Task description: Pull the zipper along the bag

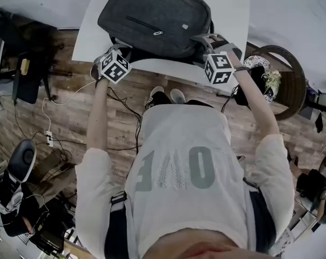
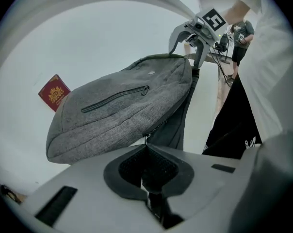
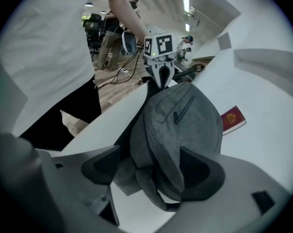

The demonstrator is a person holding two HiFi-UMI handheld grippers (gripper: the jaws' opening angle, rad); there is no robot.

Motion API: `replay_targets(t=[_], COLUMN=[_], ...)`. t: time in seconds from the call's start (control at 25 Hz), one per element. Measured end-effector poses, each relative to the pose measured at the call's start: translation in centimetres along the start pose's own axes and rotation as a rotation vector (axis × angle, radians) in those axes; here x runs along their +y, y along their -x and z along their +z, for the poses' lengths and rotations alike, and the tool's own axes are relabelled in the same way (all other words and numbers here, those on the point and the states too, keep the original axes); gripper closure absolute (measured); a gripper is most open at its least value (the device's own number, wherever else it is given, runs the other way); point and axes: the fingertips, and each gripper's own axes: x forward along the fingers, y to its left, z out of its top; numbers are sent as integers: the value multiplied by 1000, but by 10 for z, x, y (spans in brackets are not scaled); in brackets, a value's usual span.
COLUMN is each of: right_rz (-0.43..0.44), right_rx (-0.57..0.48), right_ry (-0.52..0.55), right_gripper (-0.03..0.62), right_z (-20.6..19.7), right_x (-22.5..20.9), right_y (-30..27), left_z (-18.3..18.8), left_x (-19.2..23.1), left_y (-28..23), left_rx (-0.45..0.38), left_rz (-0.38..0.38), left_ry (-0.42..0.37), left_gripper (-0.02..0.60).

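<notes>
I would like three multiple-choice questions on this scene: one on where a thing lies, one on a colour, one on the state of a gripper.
1. Where does the red booklet lie?
A. On the white table, beside the bag
B. On top of the bag
C. On the wooden floor

2. What colour is the bag?
A. Blue
B. Grey
C. Yellow

3. How do the jaws of the left gripper stand?
A. Wide apart, with nothing near them
B. Closed together on the zipper pull
C. Closed on the red booklet

Answers:
1 A: the booklet lies flat on the table next to the bag.
2 B: every view shows grey fabric.
3 B: in the left gripper view the pads meet, with the pull at their tip.
</notes>
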Motion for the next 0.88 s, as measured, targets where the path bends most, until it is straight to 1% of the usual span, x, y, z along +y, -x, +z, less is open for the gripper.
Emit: replay_targets(t=[0.08, 0.2, 0.28, 0.4, 0.52, 0.72, 0.8, 0.88], right_rz=[38, 113, 167, 220, 259, 286, 298, 310], right_rx=[9, 17, 33, 38, 36, 17, -1, -19], right_ry=[67, 135, 146, 137, 104, -8, -53, -83], right_gripper=[223, 223, 223, 223, 224, 227, 233, 237], right_z=[2, 6, 6, 4, 3, 5, 6, 6], right_x=[0, 5, 10, 10, 10, 4, 3, 2], right_y=[-9, -26, -35, -39, -42, -48, -50, -51], left_z=[0, -2, -2, -1, 0, 2, 5, 12], left_x=[0, -1, -3, -8, -7, -6, -12, -22], left_y=[1, 1, 1, 0, -1, 1, 0, 0], left_rx=[14, 24, 27, 25, 30, 22, 12, -2], left_rz=[3, 8, 5, -2, 2, 3, -4, -14], left_ry=[-22, -31, -32, -11, 24, 99, 129, 143], left_gripper=[554, 554, 554, 555, 554, 554, 554, 554])
